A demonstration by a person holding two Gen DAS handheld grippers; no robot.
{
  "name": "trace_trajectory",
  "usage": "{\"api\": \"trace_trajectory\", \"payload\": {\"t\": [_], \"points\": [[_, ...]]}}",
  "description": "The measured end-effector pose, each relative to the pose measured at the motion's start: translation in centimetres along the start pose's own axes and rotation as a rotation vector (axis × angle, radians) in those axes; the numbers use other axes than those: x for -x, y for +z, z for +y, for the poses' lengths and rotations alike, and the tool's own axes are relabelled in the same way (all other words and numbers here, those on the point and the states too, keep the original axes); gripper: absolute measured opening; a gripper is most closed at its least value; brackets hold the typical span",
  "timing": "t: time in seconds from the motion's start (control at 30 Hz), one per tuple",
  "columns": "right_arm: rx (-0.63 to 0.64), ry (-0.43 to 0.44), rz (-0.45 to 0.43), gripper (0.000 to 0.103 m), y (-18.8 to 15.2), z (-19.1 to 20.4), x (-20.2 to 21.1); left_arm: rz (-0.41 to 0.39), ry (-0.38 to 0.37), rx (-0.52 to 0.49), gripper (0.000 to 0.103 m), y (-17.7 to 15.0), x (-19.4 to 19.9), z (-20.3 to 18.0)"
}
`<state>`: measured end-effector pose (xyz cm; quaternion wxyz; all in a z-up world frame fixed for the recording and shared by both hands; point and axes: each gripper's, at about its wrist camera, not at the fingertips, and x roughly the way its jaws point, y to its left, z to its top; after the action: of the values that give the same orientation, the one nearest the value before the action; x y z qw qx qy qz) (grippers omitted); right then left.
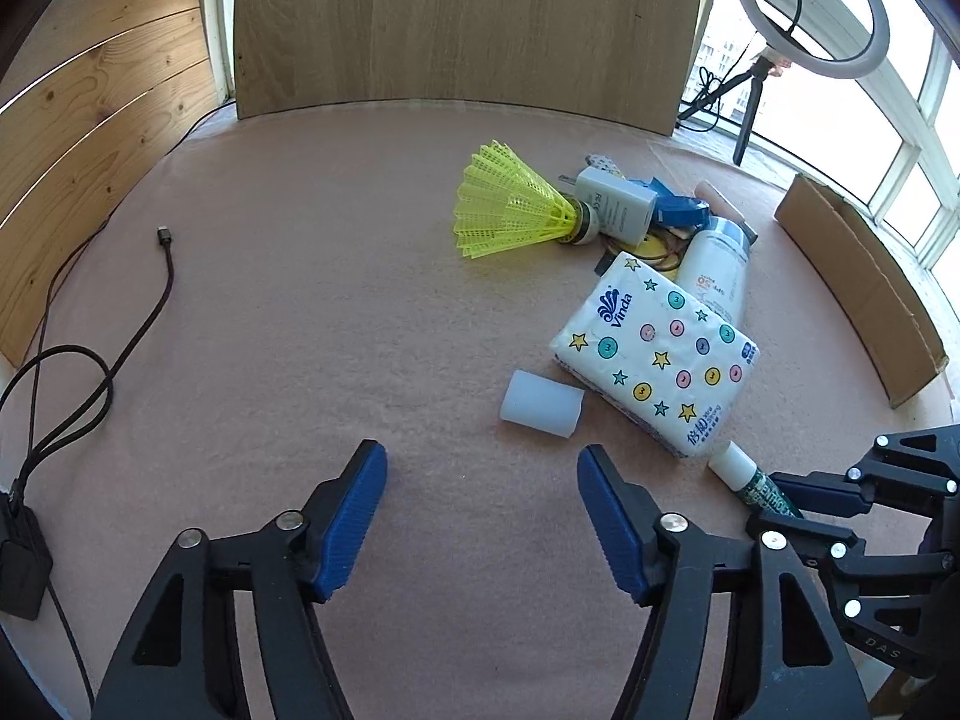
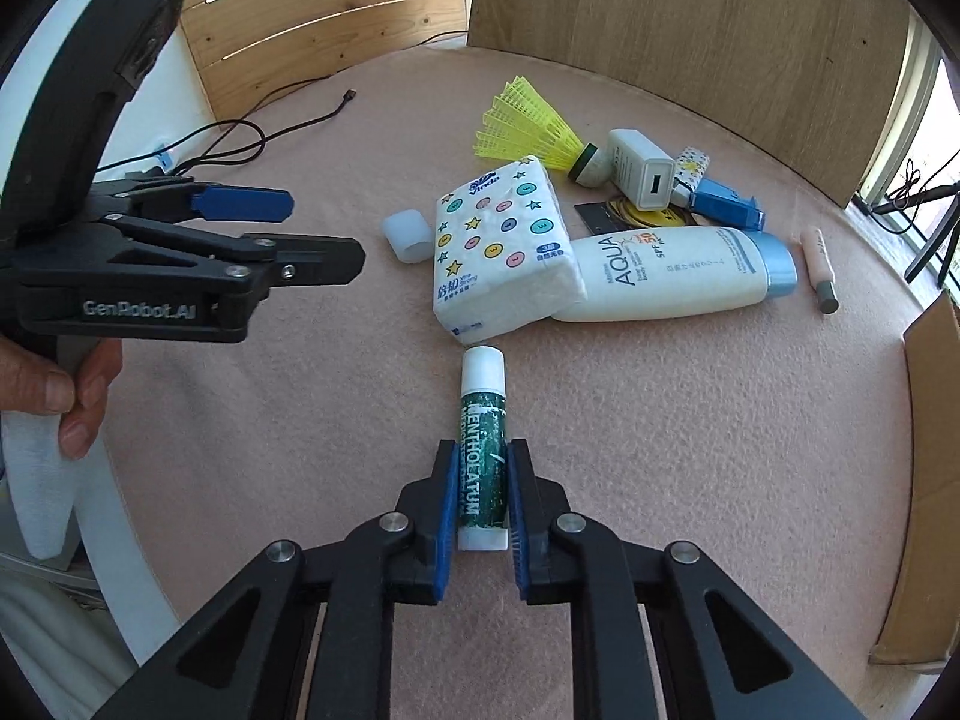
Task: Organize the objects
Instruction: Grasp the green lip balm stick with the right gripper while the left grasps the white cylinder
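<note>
Your right gripper point(image 2: 480, 495) has its blue pads pinched onto the lower half of the green Mentholatum lip balm stick point(image 2: 482, 468), so that one's held. The stick points away from you with its white cap toward the tissue pack point(image 2: 504, 246), close to it but not touching as far as I can see. Your left gripper point(image 1: 482, 516) is about halfway open with nothing between the pads, hovering over bare pink tabletop point(image 1: 300, 300), just short of the little translucent white cap point(image 1: 542, 403) lying beside the tissue pack.

Since the grip sits low on the tube, I'd lift straight up first rather than dragging it forward, otherwise the capped end could nudge the tissue pack and tilt the stick in the pads. Keep the squeeze steady (a smooth round tube like that probably likes to roll out sideways).

For the left side, if that white cap is your target, line both pads up on either side of it before you close. It's lying on its side, so I'd guess it'll scoot away if only one pad touches first.

The rest of the pile, meaning the sunscreen bottle point(image 2: 672, 276), yellow shuttlecock point(image 2: 528, 120) and charger point(image 2: 639, 174), sits farther back, well clear of both grippers.
</note>
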<state>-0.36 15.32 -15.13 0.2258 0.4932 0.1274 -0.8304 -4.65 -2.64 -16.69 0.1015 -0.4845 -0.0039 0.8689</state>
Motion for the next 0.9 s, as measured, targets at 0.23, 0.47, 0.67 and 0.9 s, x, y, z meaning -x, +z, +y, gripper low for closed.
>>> {"api": "trace_trajectory", "payload": {"t": [0.23, 0.47, 0.67, 0.9], "points": [[-0.060, -0.006, -0.003, 0.014, -1.5, -1.6, 0.6, -0.018, -0.056, -0.030, 0.062, 1.7, -1.3, -0.7], [-0.095, -0.012, -0.011, 0.014, -2.5, -2.2, 0.9, -0.012, -0.053, -0.057, 0.053, 1.8, -1.6, -1.9], [-0.106, -0.016, -0.015, 0.014, -2.9, -2.3, 1.1, -0.033, -0.045, -0.021, 0.019, 2.1, -1.7, -1.6], [-0.127, -0.035, -0.035, 0.014, -3.6, -2.2, 1.3, -0.049, -0.033, -0.002, 0.010, 0.6, -0.7, -1.7]]}}
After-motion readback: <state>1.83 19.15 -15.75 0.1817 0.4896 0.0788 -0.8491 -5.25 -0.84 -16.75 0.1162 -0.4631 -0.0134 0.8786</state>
